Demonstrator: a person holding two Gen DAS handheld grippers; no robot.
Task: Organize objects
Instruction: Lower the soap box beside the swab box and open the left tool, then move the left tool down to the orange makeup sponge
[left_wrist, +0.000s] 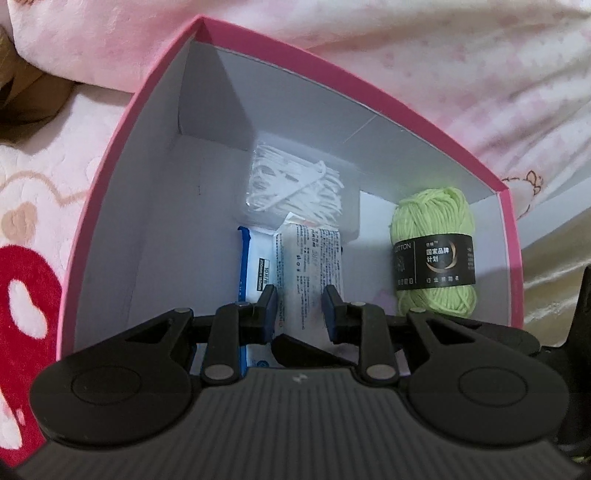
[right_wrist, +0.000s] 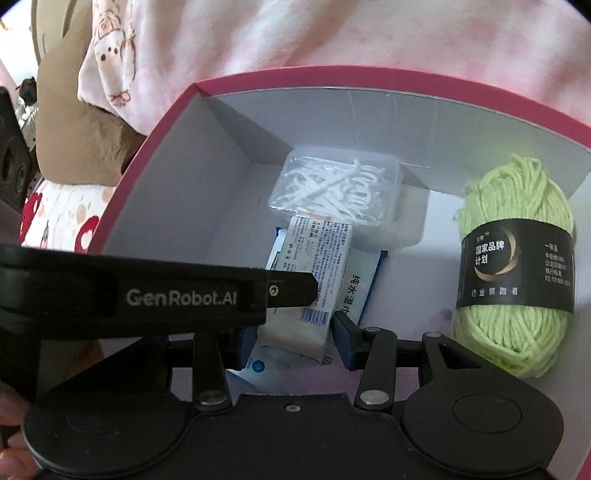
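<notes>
Both grippers (left_wrist: 299, 308) (right_wrist: 295, 332) jaws apart; "GenRobot.AI" strap (right_wrist: 181, 297); yarn (right_wrist: 515, 258) label maybe "COTTON".

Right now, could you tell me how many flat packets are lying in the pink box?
2: a white printed packet on top, between the right gripper fingers, and a blue-edged wipes pack beneath it. Others may be hidden.

Black tongs (left_wrist: 299, 314), blue pads (right_wrist: 345, 341), silver rivets, "GenRobot.AI" lettering, possibly bare fingers bottom-left.
</notes>
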